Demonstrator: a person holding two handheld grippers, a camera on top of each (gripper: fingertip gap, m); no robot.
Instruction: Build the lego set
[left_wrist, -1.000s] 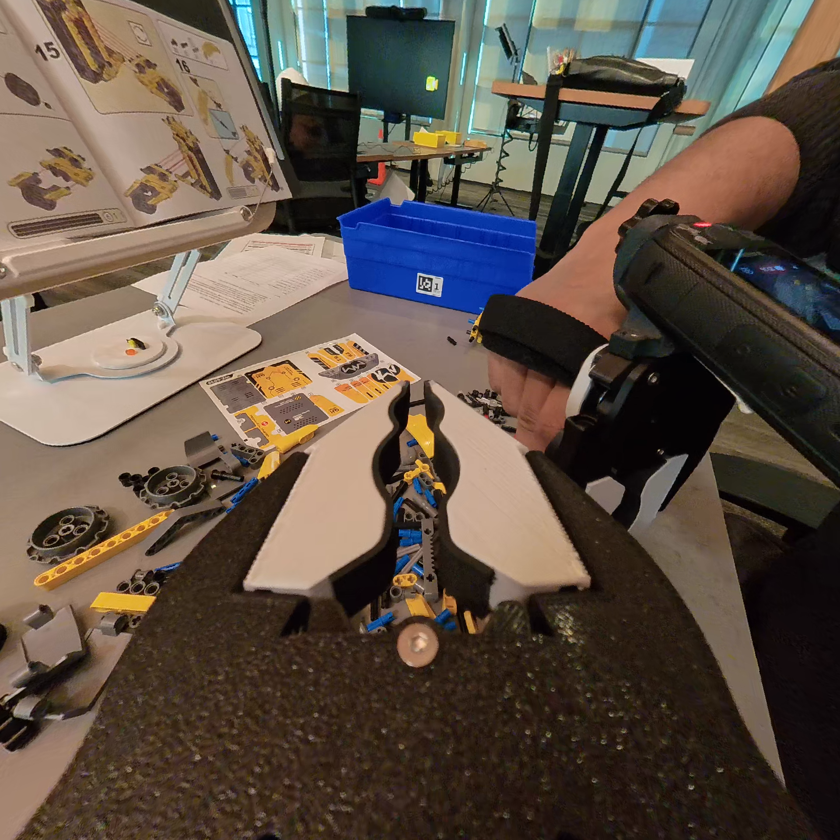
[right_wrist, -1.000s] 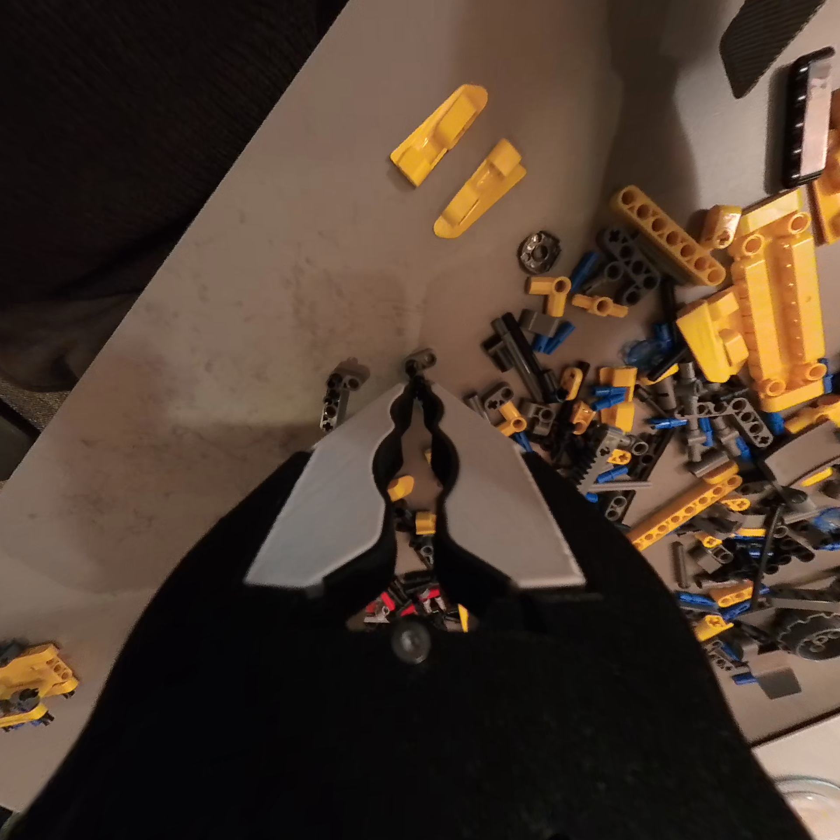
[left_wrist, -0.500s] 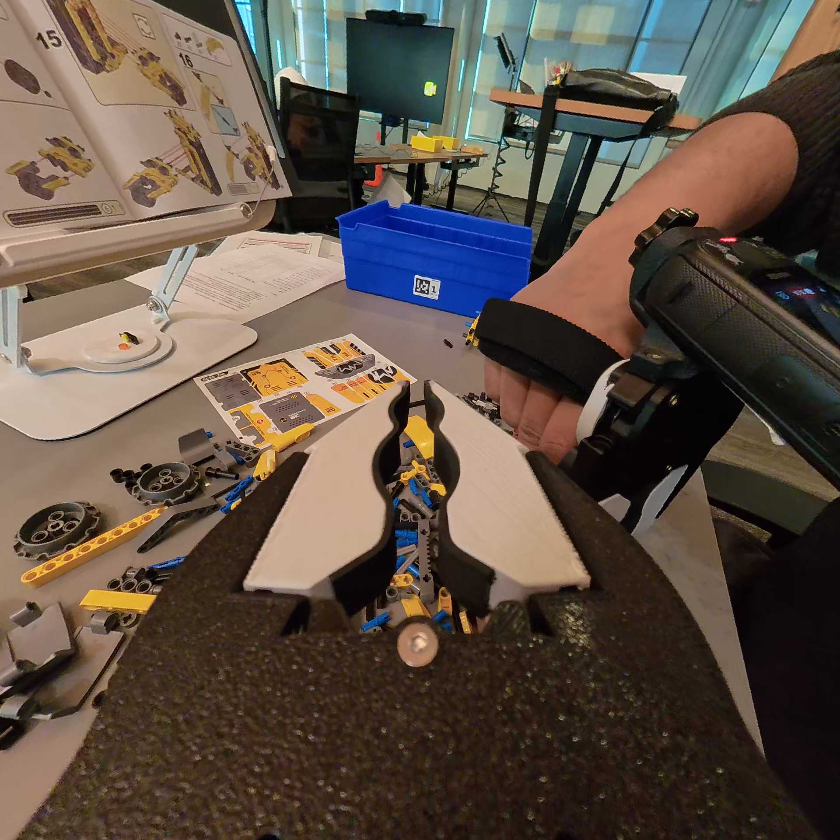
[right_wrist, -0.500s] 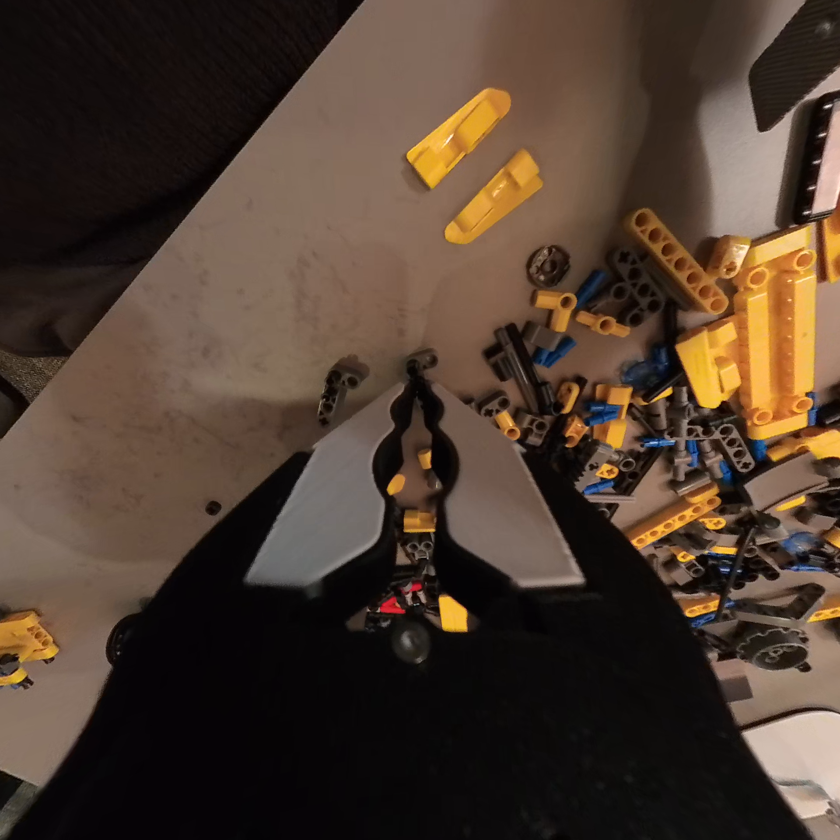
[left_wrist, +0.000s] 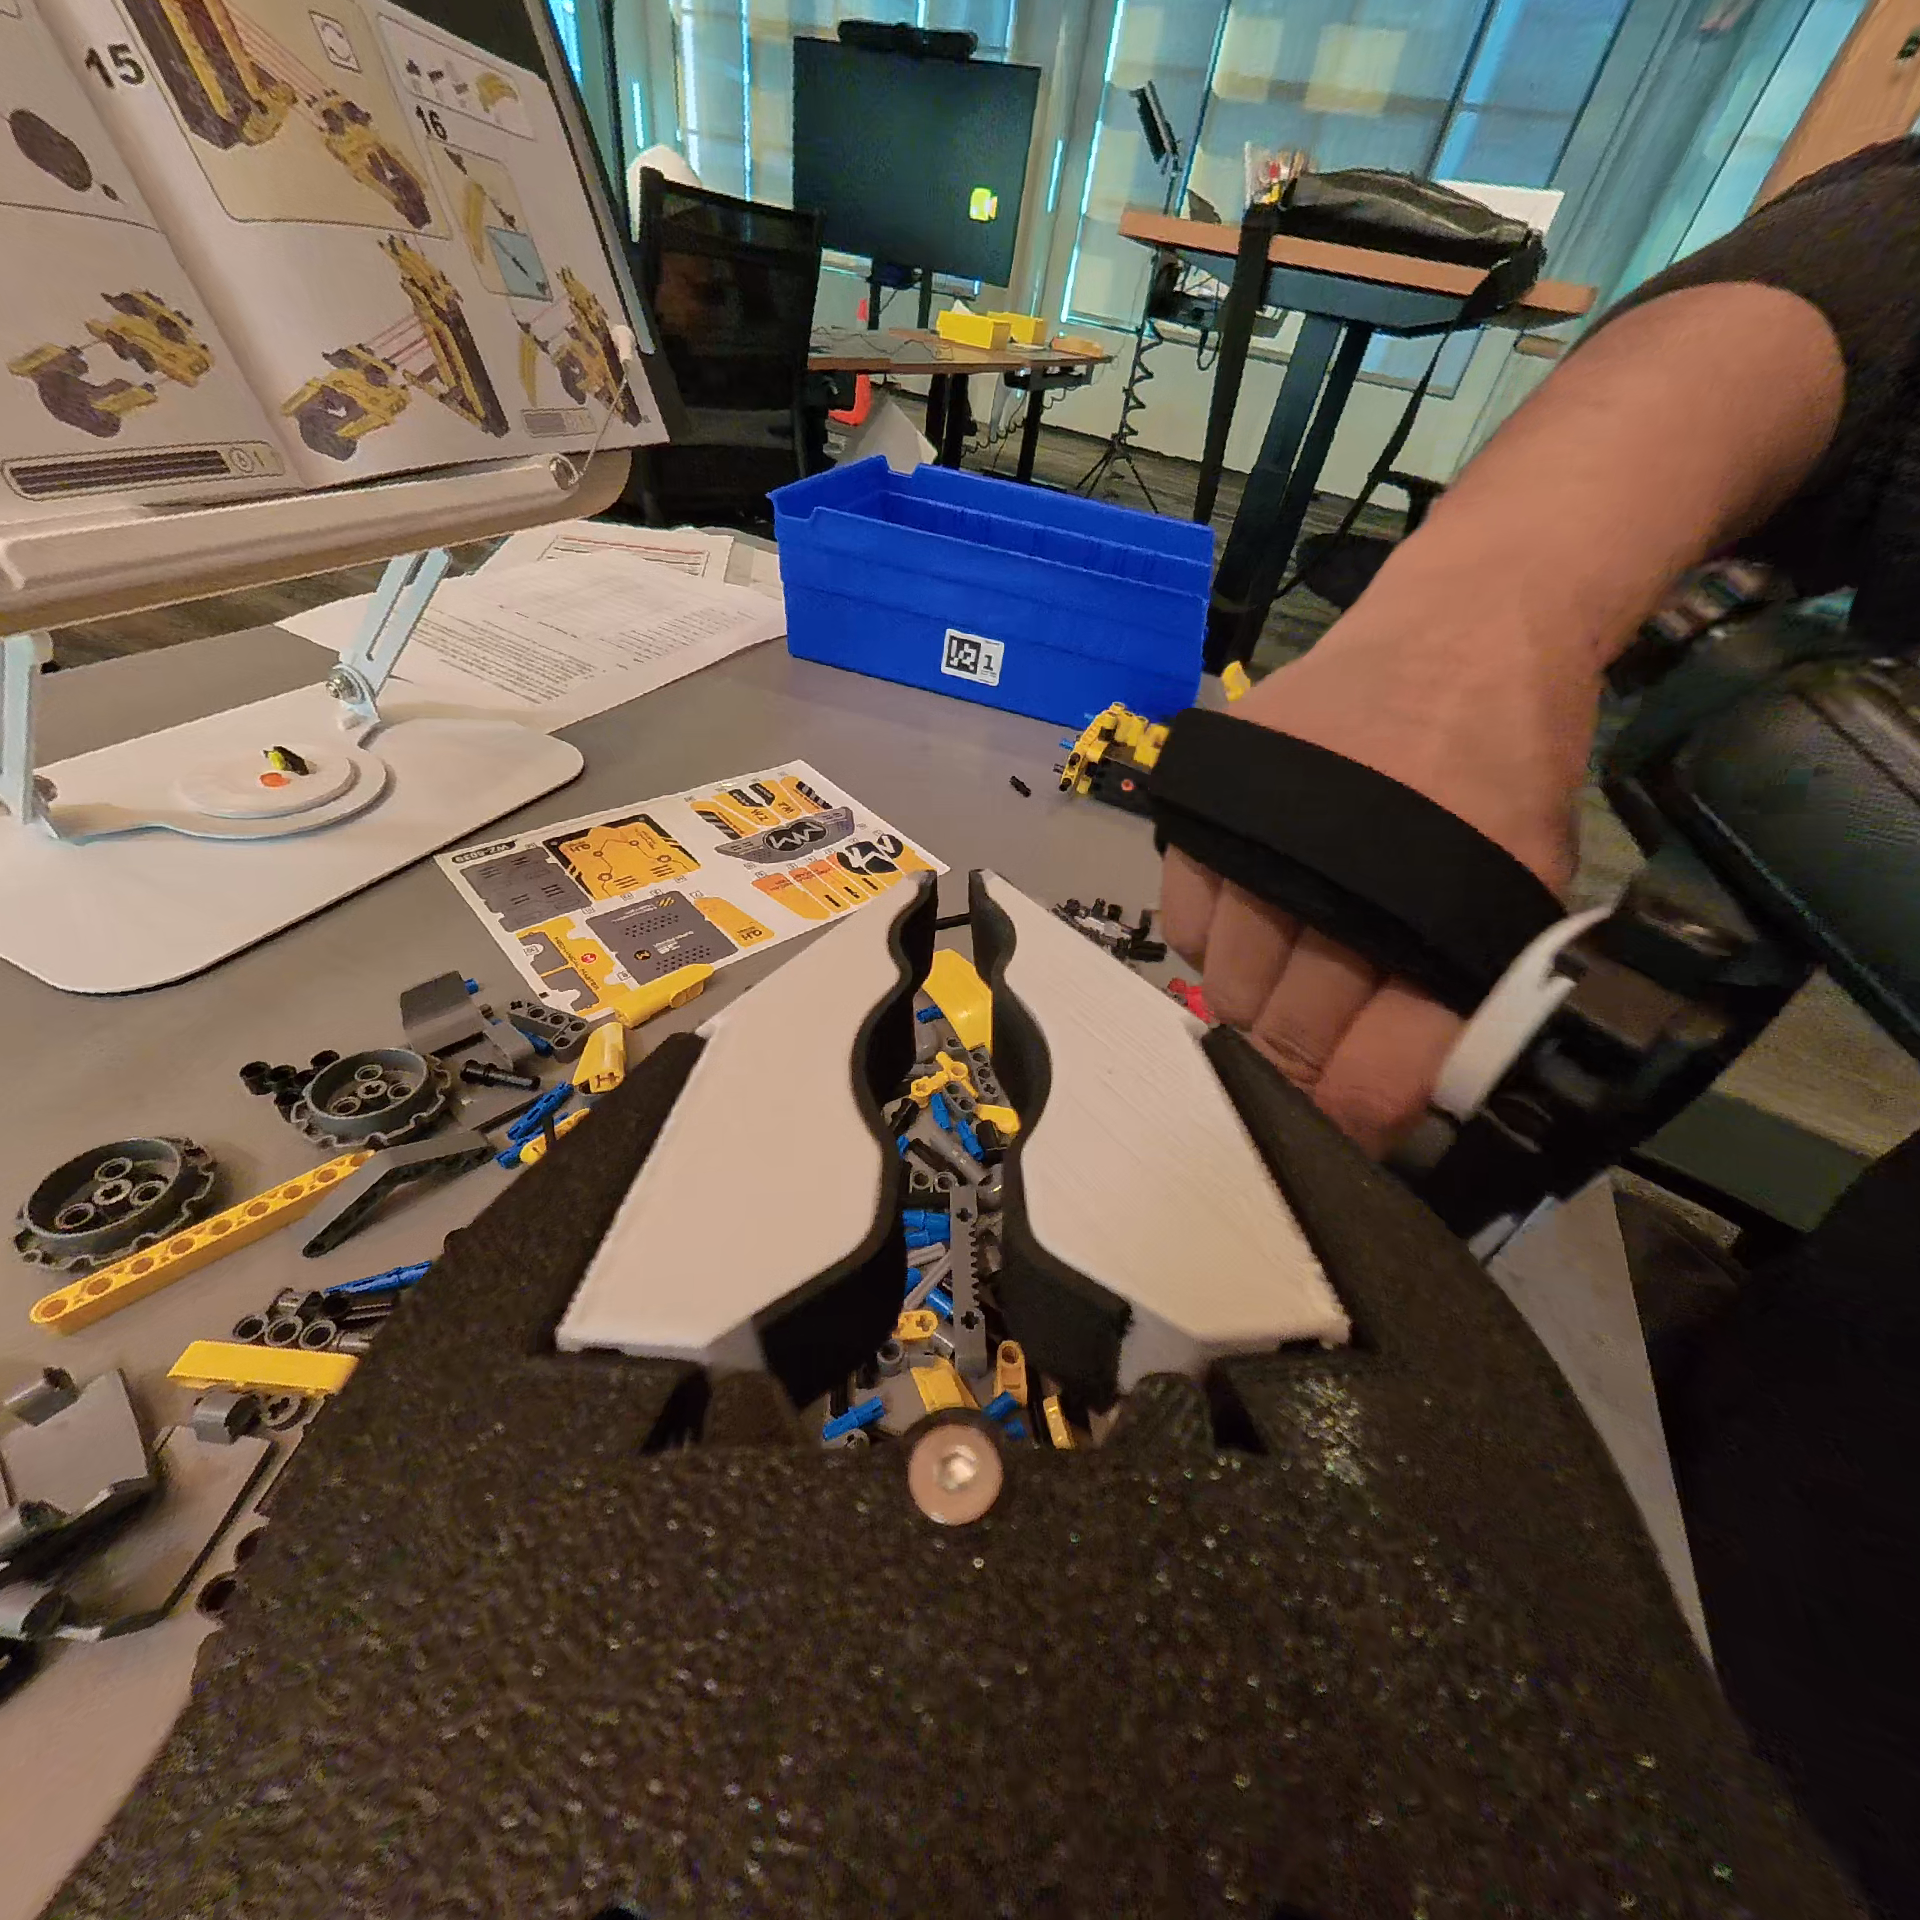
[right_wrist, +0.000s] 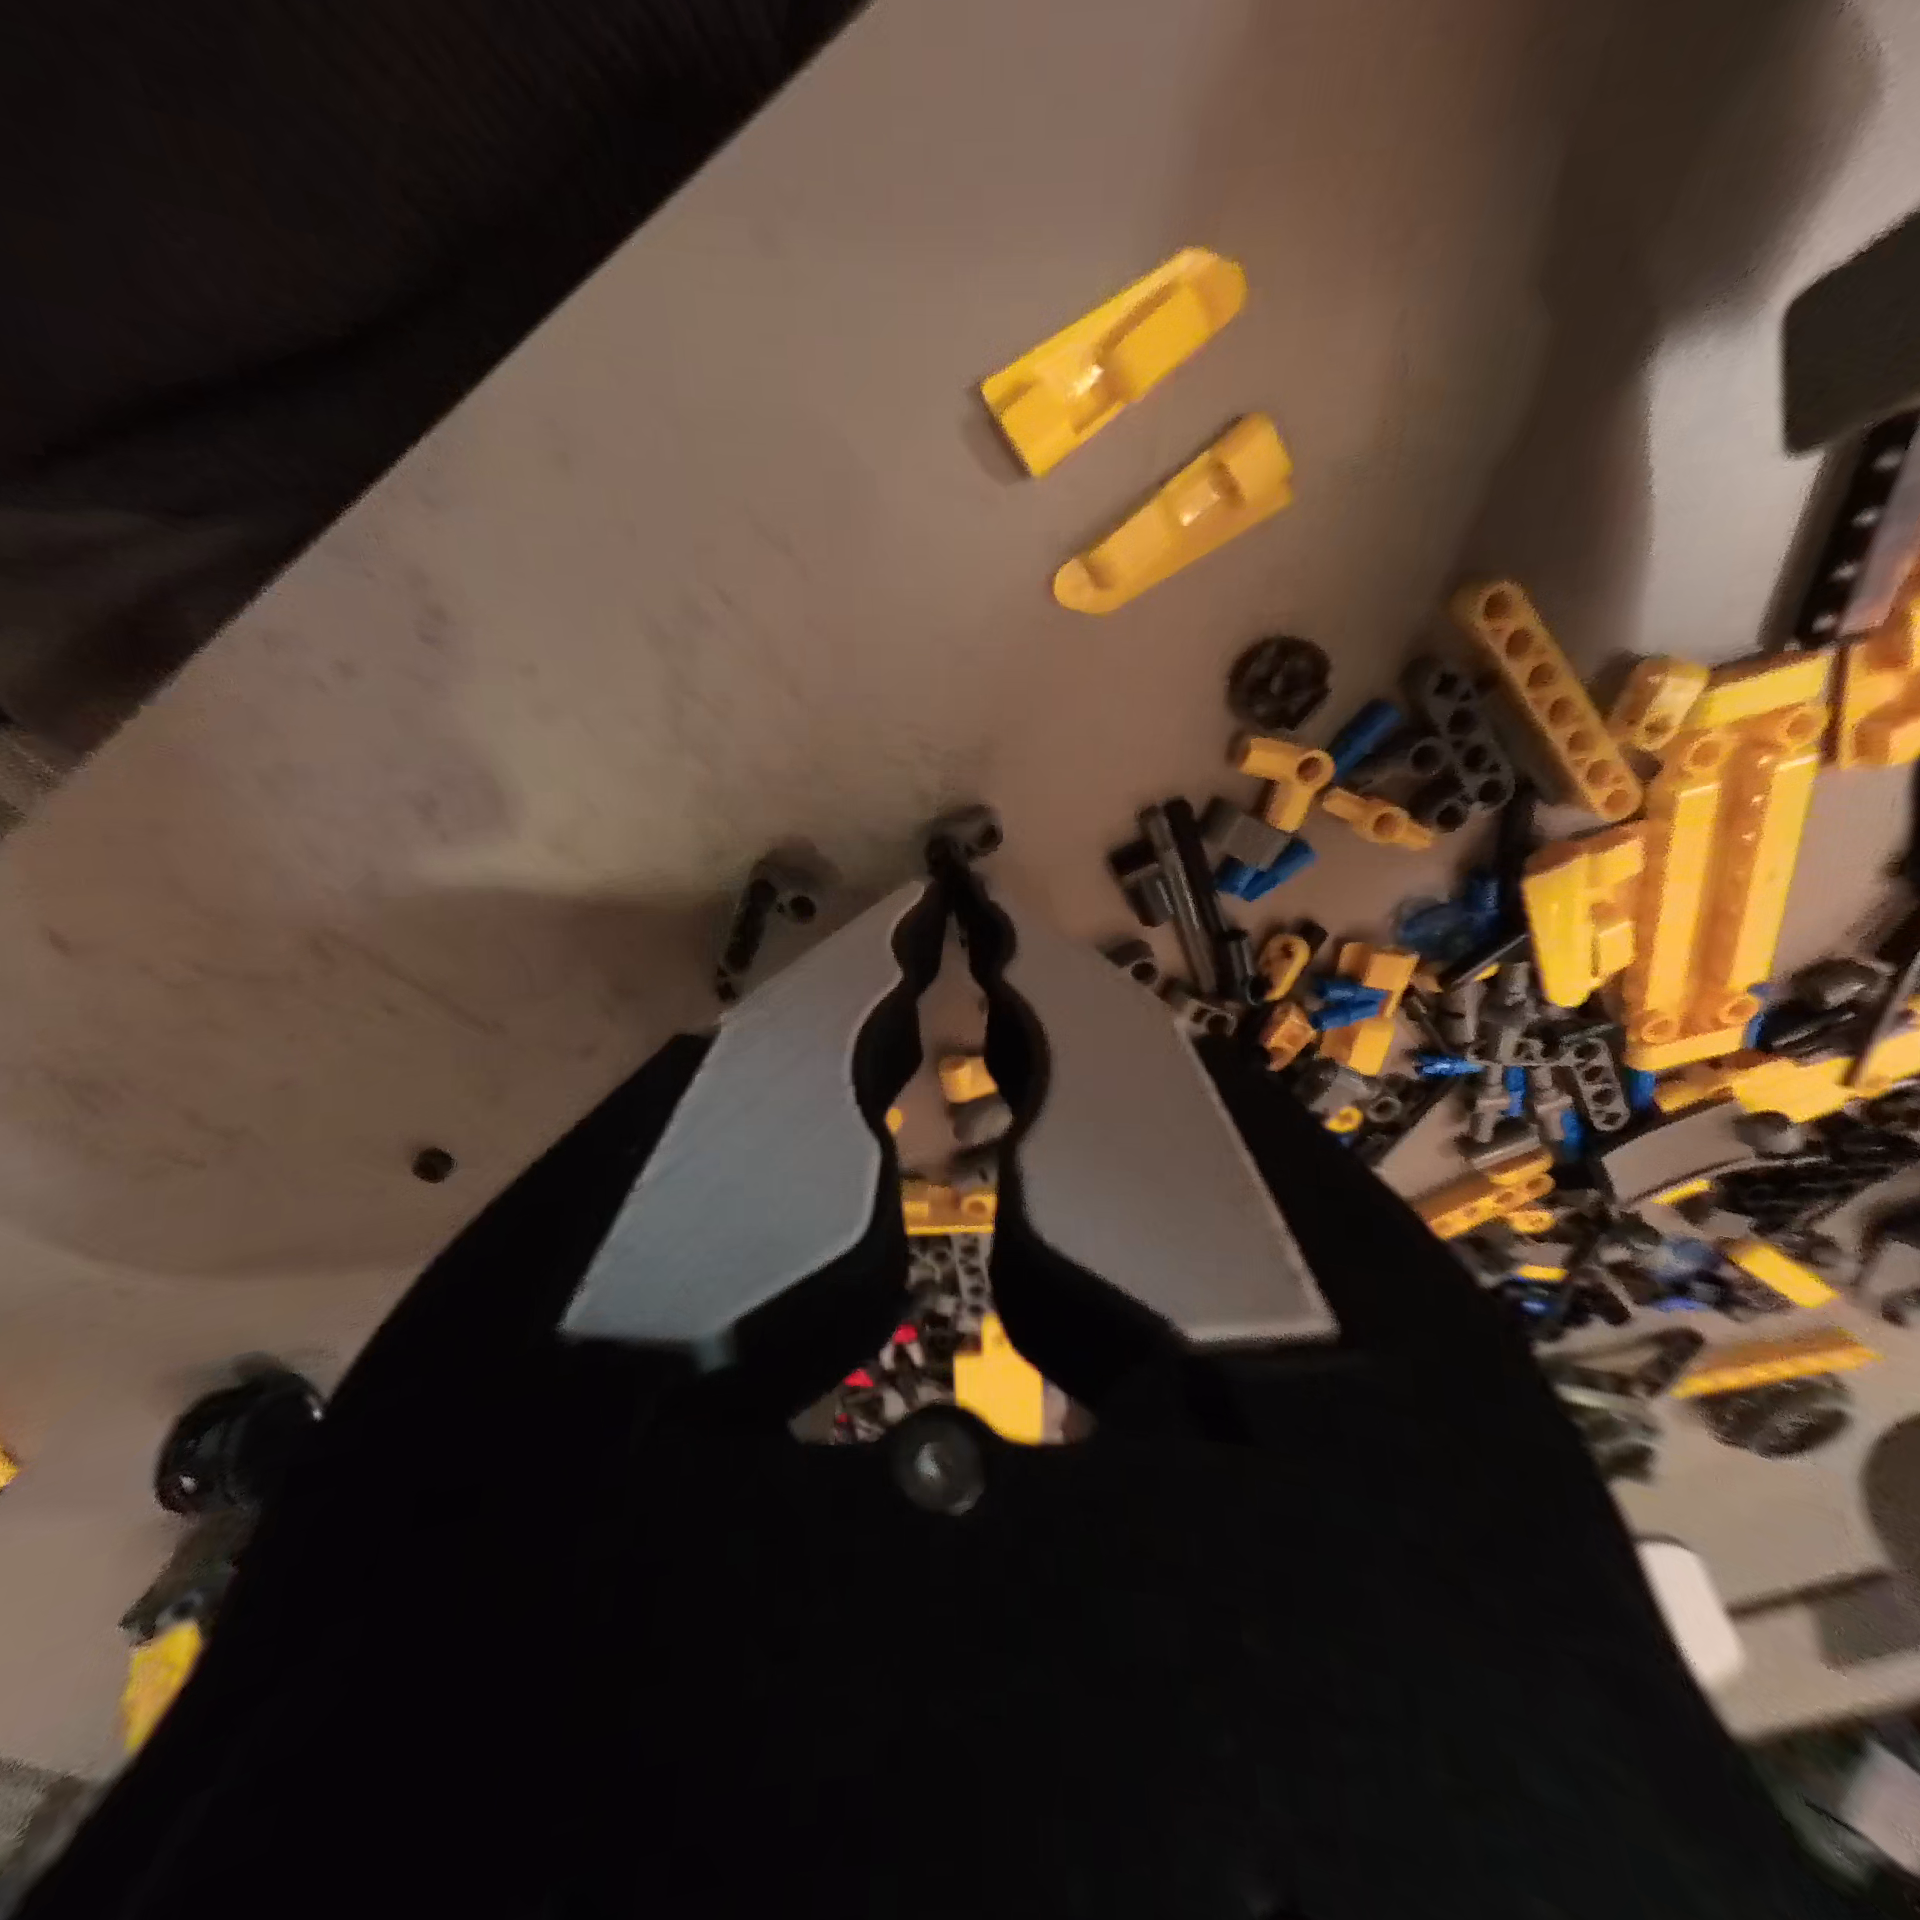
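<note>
My right gripper (right_wrist: 958, 868) is shut on a small dark grey connector piece (right_wrist: 964, 834) and holds it at its tips over the grey table (right_wrist: 623, 675). Another dark grey piece (right_wrist: 764, 914) lies just to its left. A pile of yellow, blue and grey building parts (right_wrist: 1455, 987) lies to its right. My left gripper (left_wrist: 951, 894) is shut with only a thin slit between its fingertips, and I see nothing in it. It hovers over the same parts pile (left_wrist: 951, 1143). The hand with the right gripper (left_wrist: 1351, 914) shows at the right of the left wrist view.
Two yellow curved panels (right_wrist: 1143, 436) lie apart from the pile. A sticker sheet (left_wrist: 686, 883), grey gear wheels (left_wrist: 369, 1091), a long yellow beam (left_wrist: 197, 1242), a blue bin (left_wrist: 997, 592) and an instruction booklet on a white stand (left_wrist: 281, 800) are on the table. The table edge (right_wrist: 436, 436) runs diagonally. About 15 cm separates my left fingertips from my right. To the long yellow beam (left_wrist: 197, 1242): left tips about 20 cm, right tips about 30 cm. Look for it in the right wrist view (right_wrist: 1762, 1361) too.
My right gripper has moved with the grey piece still in its tips; the parts pile has slid right and down in its view, now blurred. The right hand has drawn back to the right.
</note>
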